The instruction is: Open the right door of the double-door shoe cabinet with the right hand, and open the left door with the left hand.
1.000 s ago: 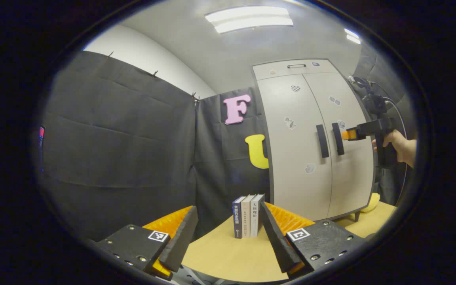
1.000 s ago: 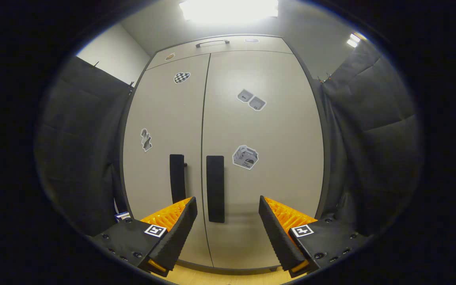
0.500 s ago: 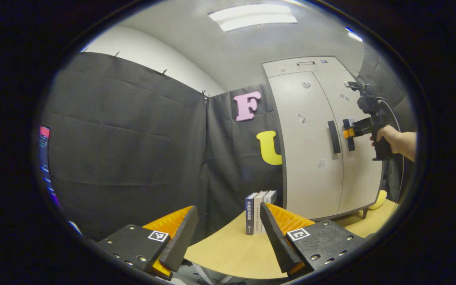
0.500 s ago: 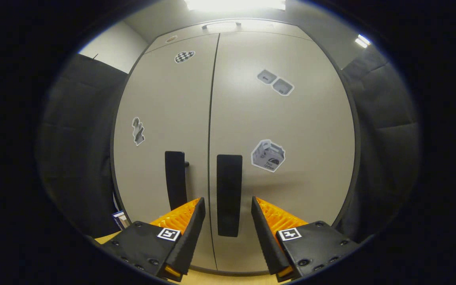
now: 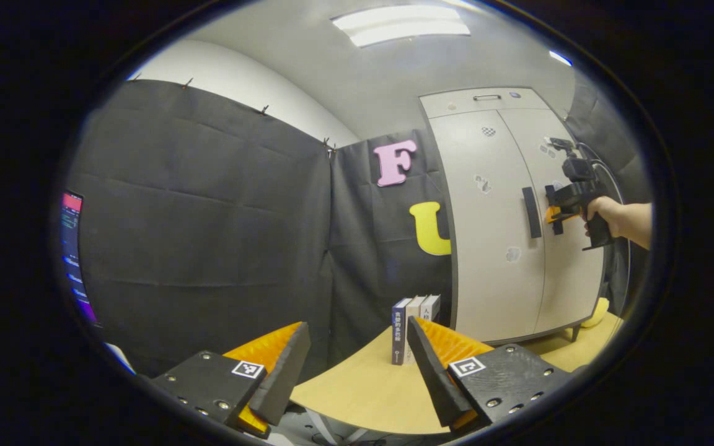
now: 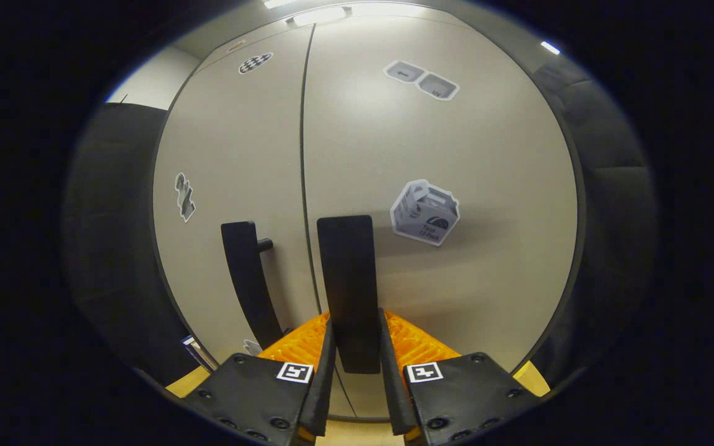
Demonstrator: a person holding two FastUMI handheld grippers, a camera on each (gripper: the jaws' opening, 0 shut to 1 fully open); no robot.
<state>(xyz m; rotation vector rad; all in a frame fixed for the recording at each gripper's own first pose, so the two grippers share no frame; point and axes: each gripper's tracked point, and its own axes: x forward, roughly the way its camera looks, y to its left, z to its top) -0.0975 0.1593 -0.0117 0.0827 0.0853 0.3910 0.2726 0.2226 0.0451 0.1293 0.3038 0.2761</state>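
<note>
The beige double-door shoe cabinet stands on the right in the left gripper view, both doors closed. In the right gripper view the right door looms close. My right gripper is shut on the lower part of its black vertical handle, a finger pressing each side. The left door's handle hangs free just beside it. My left gripper stays open and empty, low over the table, far from the cabinet. From there I see the right gripper at the handles, held by a hand.
A wooden table carries three upright books next to the cabinet's left side. A yellow object lies by the cabinet's right foot. A lit screen glows at the far left. Black cloth walls surround the booth.
The right gripper moved in toward the cabinet and shut onto the right door handle. The left gripper stayed open and drifted slightly away from the cabinet.
</note>
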